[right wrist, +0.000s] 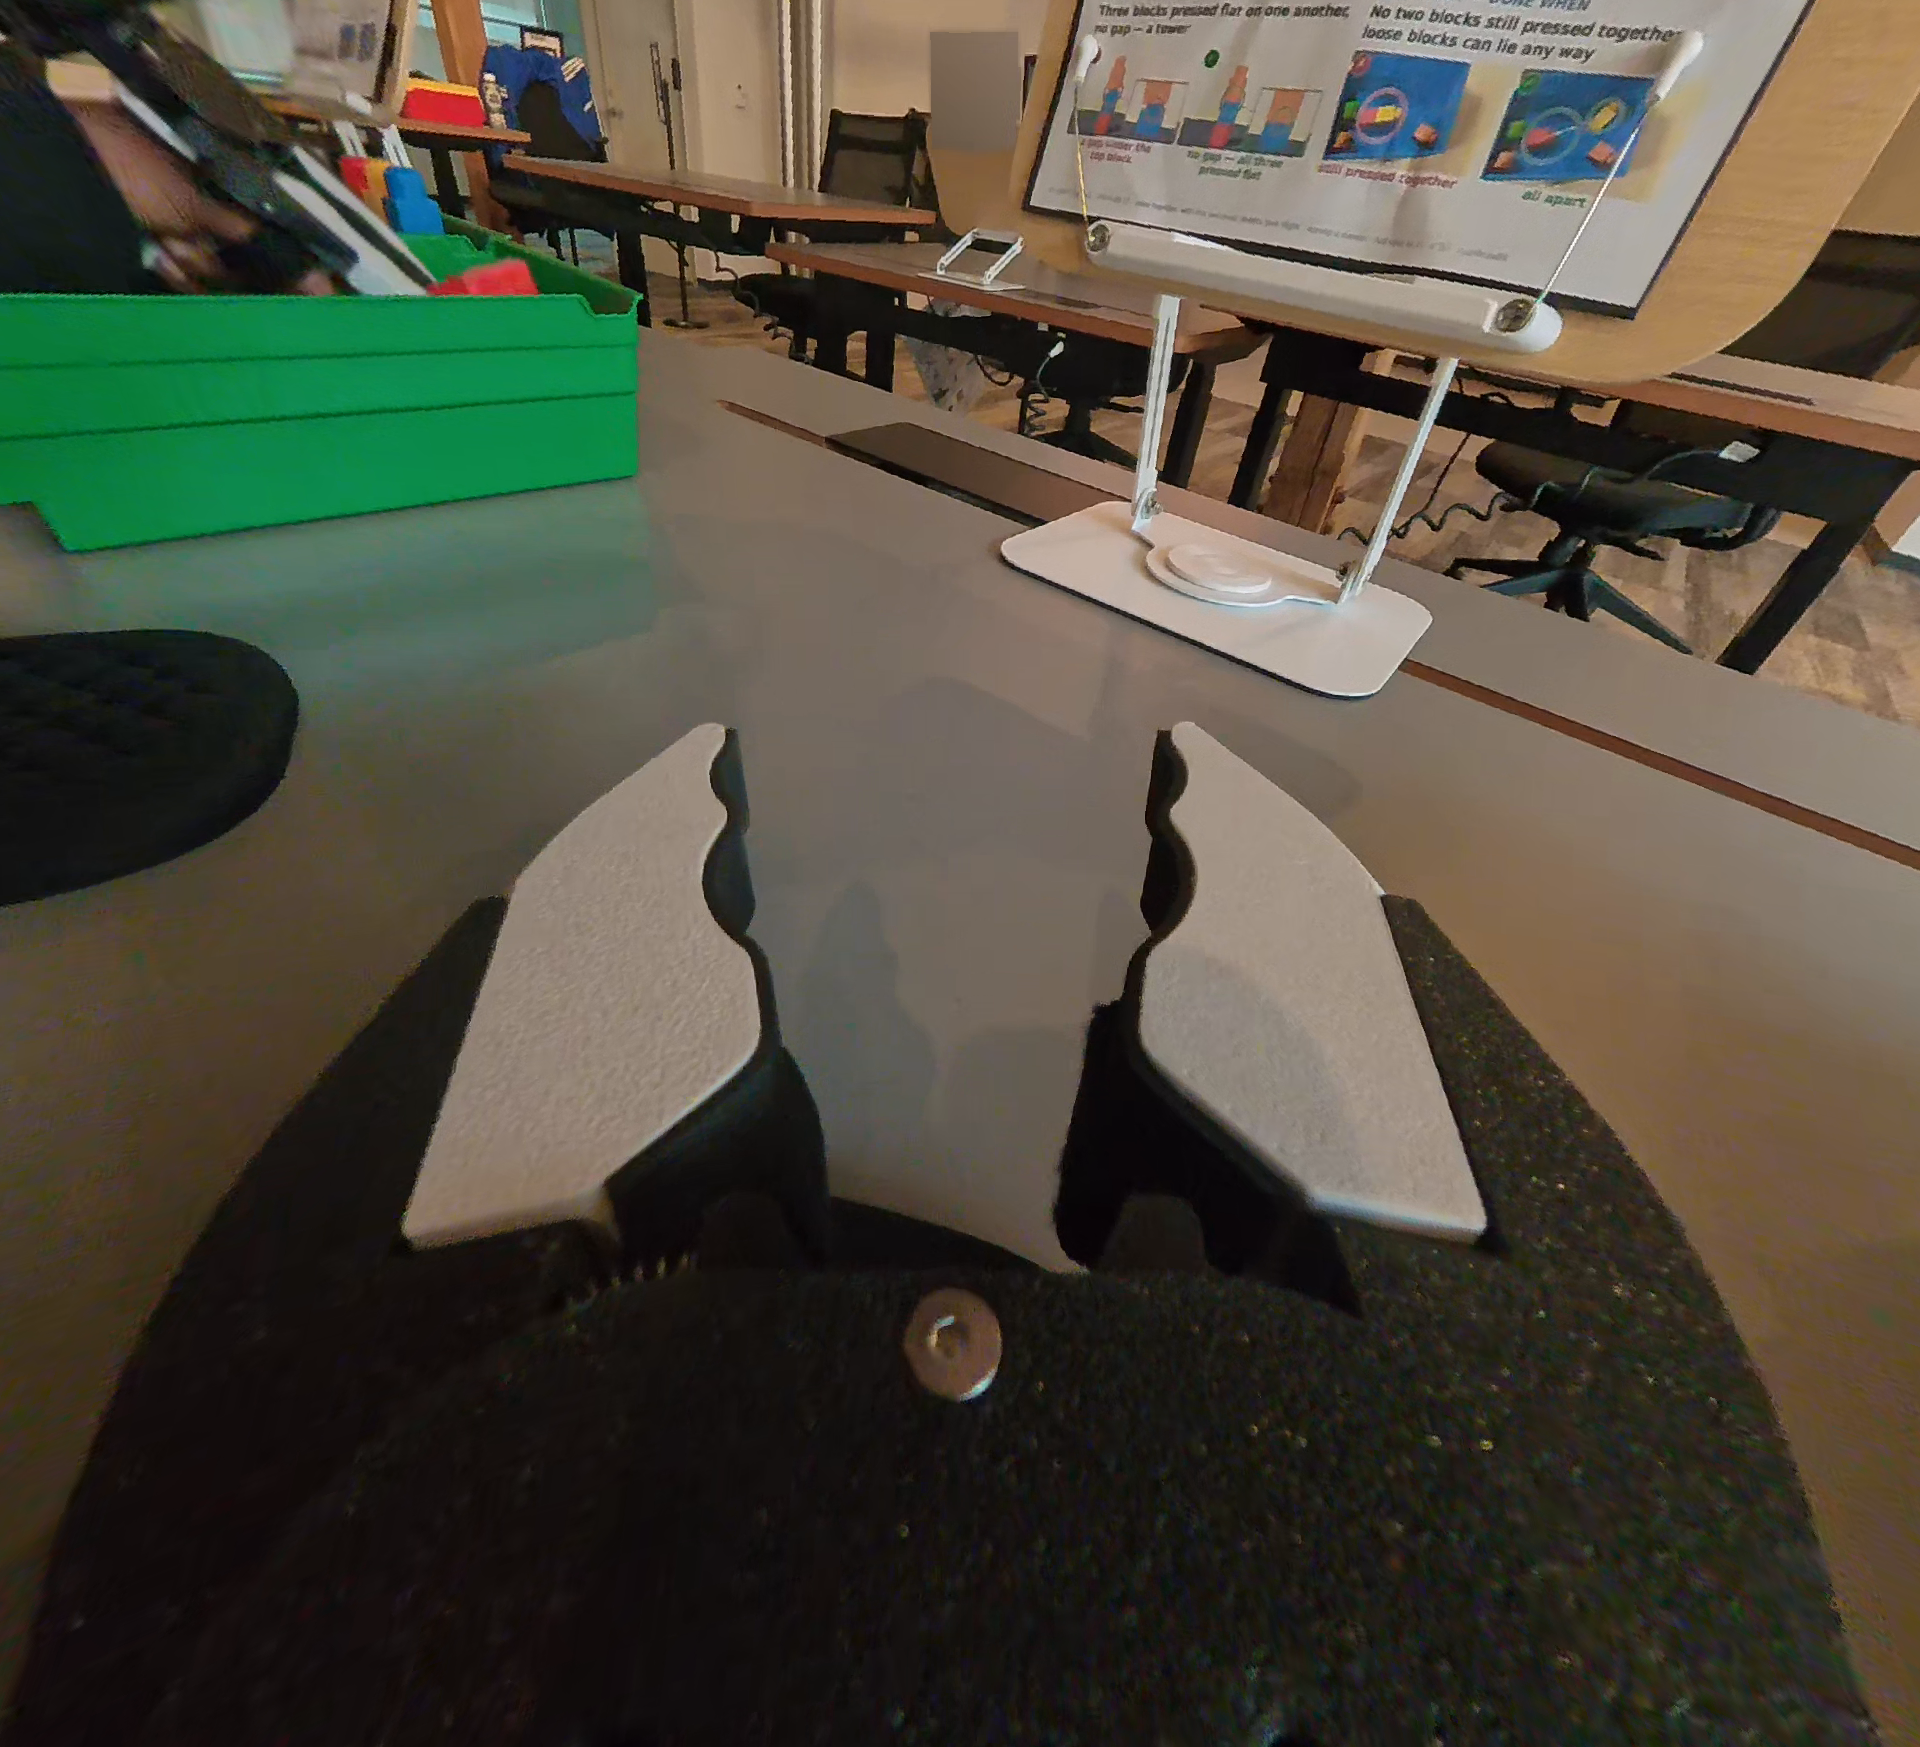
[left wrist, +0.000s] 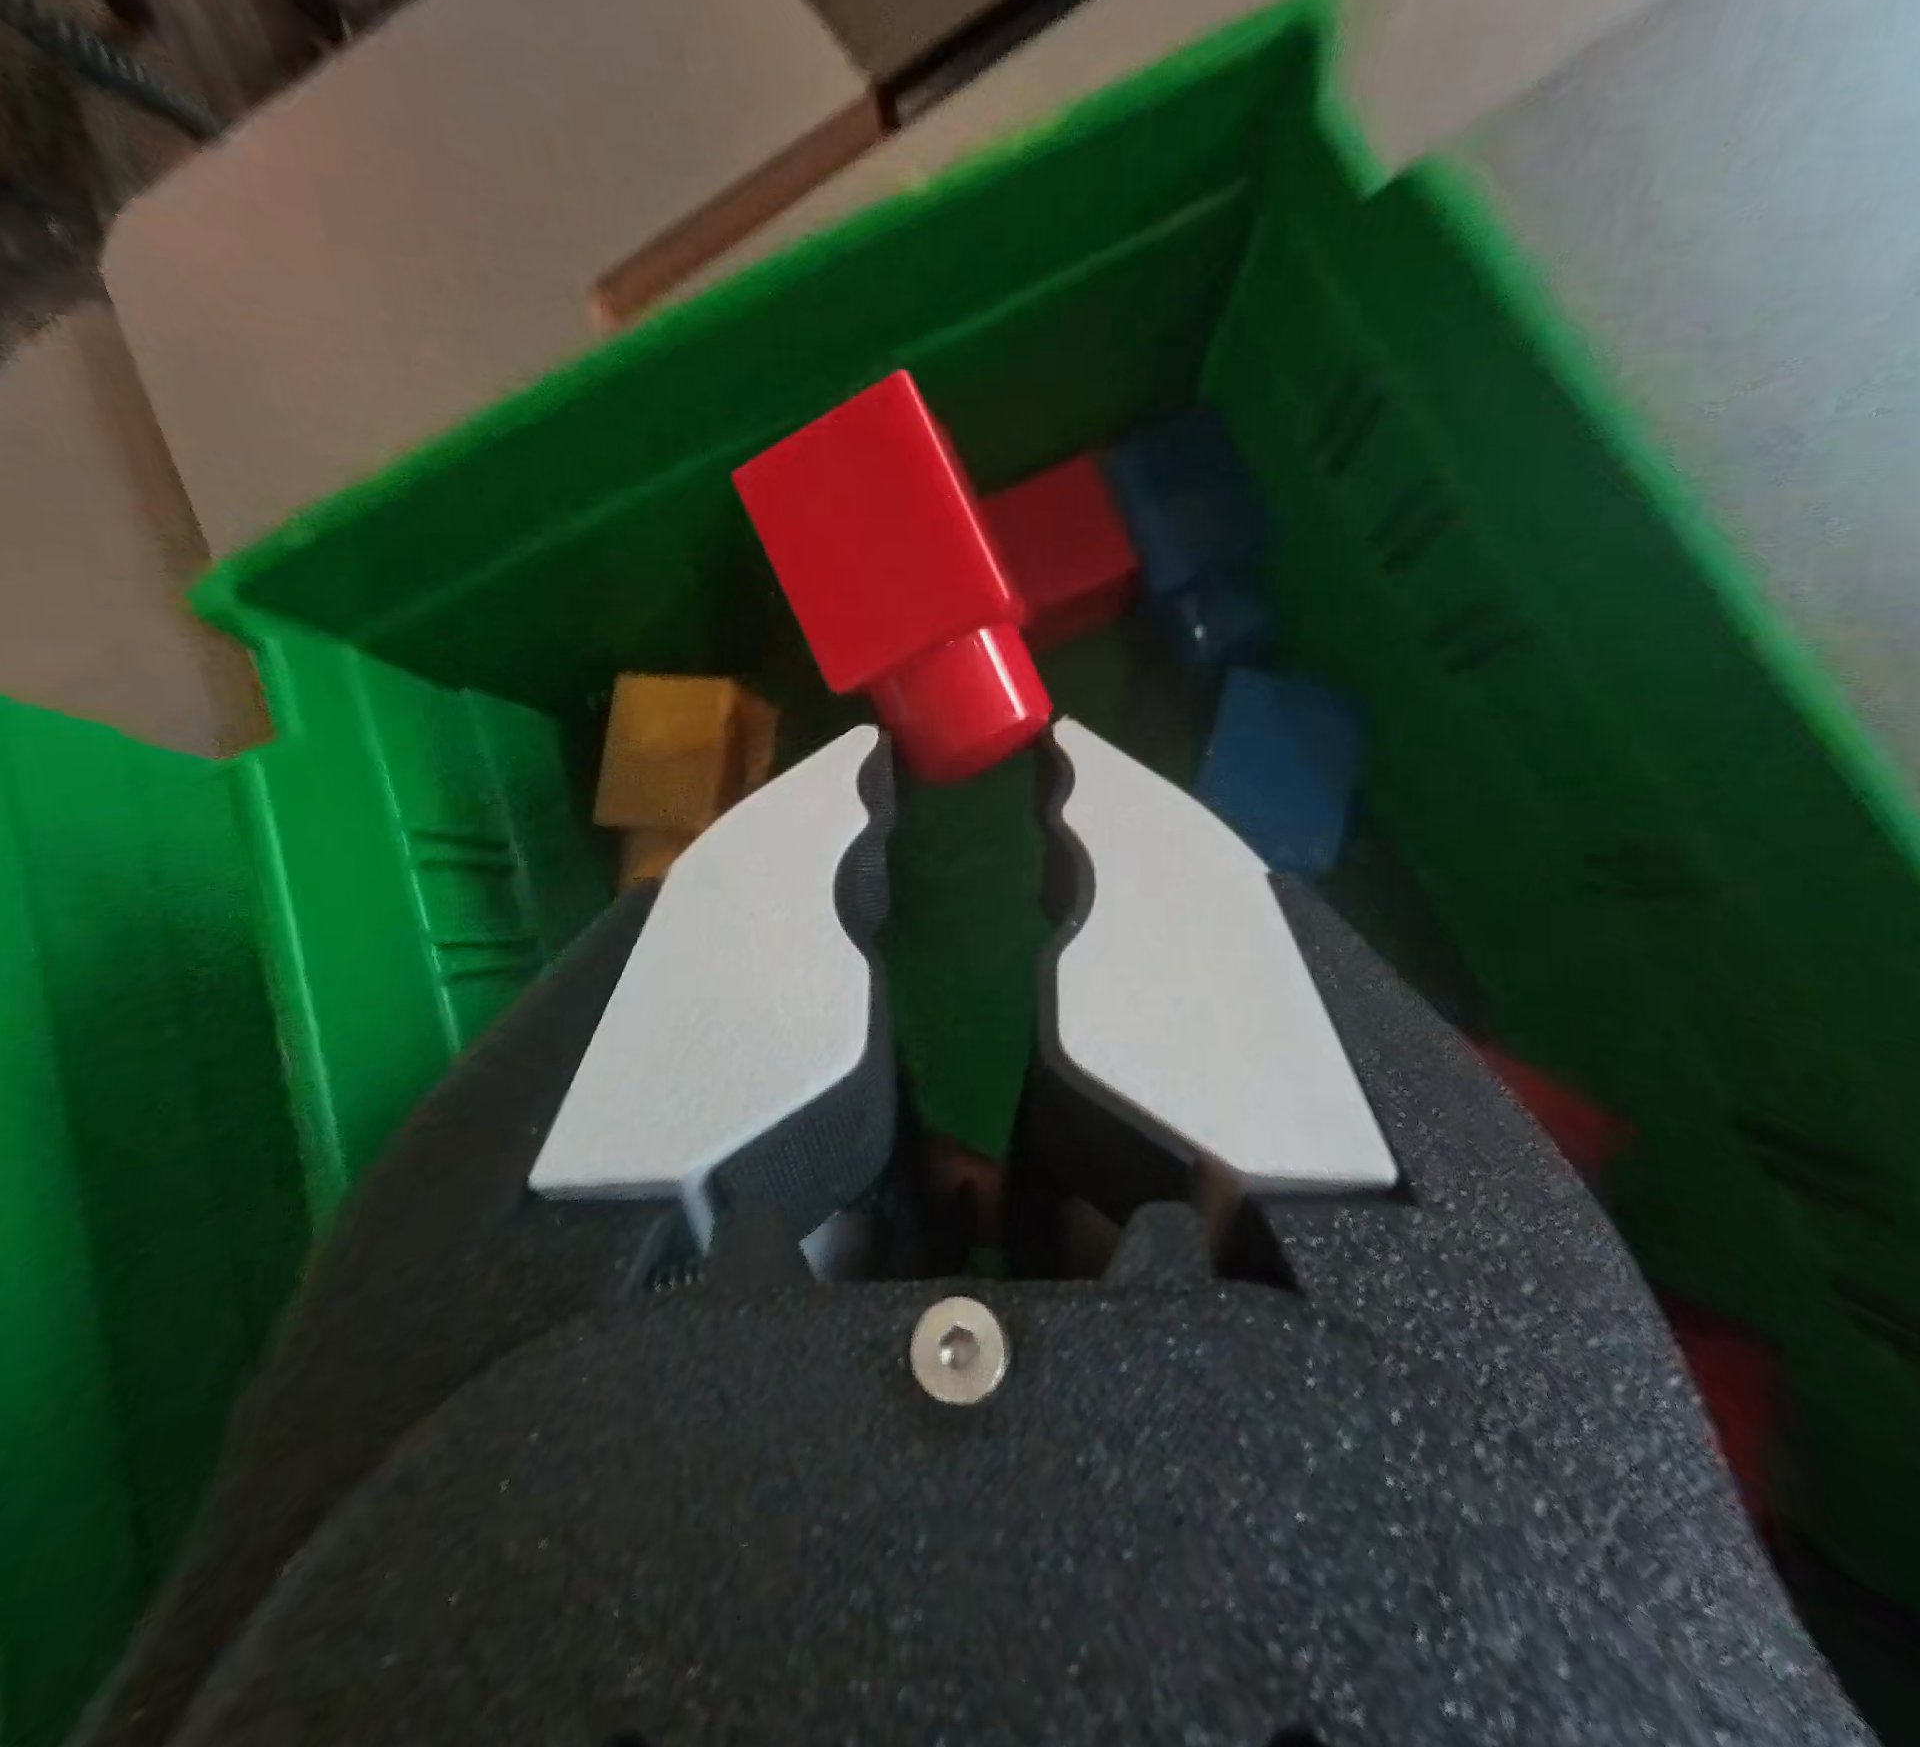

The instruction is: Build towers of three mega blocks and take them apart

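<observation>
In the left wrist view we see the left gripper (left wrist: 966, 741) reaching down into a green bin (left wrist: 727, 440). Its jaws stand narrowly apart and pinch the round stud of a red block (left wrist: 883, 544) right at their tips. The block's square body sticks out past the tips toward 12 o'clock, tilted slightly toward 11, above the bin floor.

Loose blocks lie below it in the bin: a yellow block (left wrist: 675, 752) at 9 o'clock of the tips, a second red block (left wrist: 1070, 544) just behind the held one at 1 o'clock, a dark blue block (left wrist: 1195, 523) farther toward 2 o'clock against the bin wall, and a lighter blue block (left wrist: 1283, 772) at 3 o'clock. Cardboard boxes (left wrist: 436, 170) stand beyond the bin's far rim.

In the right wrist view the right gripper (right wrist: 945, 762) hovers low over the grey worktop (right wrist: 831, 617). Its jaws are spread wide, with only bare worktop between them; they hold and touch nothing.

From there, the same bin sits at 10 o'clock, with the left gripper dipping into it. A black round pad (right wrist: 125, 752) lies at 9 o'clock, and a white stand (right wrist: 1226, 585) carrying an instruction board (right wrist: 1455, 66) rises at 1 o'clock.
</observation>
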{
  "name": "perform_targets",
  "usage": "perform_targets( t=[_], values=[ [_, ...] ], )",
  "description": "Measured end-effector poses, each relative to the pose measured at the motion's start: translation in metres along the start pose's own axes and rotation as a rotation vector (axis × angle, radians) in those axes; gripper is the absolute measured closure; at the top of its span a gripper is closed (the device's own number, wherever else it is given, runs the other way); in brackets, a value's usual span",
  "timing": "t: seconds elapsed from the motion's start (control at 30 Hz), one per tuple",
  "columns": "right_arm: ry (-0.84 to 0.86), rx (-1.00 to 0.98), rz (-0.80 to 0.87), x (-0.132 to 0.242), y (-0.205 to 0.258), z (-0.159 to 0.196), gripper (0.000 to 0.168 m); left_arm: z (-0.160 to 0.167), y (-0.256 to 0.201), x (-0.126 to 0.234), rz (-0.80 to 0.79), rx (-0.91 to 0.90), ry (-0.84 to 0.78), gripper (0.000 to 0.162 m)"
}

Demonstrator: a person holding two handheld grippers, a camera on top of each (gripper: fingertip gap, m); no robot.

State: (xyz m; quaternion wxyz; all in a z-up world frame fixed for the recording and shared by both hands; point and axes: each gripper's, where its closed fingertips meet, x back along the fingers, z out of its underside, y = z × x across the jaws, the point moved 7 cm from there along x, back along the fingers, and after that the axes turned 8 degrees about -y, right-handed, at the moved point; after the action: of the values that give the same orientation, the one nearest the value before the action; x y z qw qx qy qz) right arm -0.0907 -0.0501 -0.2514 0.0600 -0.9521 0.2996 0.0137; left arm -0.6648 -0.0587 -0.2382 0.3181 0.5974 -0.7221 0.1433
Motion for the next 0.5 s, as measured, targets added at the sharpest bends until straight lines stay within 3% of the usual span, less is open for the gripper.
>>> perform_targets(
  t=[0.13,0.3,0.5],
  values=[
    [0.017,0.016,-0.011,-0.001,0.002,0.001,0.095,-0.033,-0.031,0.024,0.078,-0.043,-0.195,0.137],
    [0.053,0.050,-0.039,-0.004,0.007,0.003,0.096,-0.073,-0.101,0.049,0.291,-0.127,-0.400,0.137],
    [0.096,0.096,-0.112,-0.008,0.015,0.006,0.095,-0.089,-0.204,0.055,0.620,-0.247,-0.491,0.137]
  ],
)
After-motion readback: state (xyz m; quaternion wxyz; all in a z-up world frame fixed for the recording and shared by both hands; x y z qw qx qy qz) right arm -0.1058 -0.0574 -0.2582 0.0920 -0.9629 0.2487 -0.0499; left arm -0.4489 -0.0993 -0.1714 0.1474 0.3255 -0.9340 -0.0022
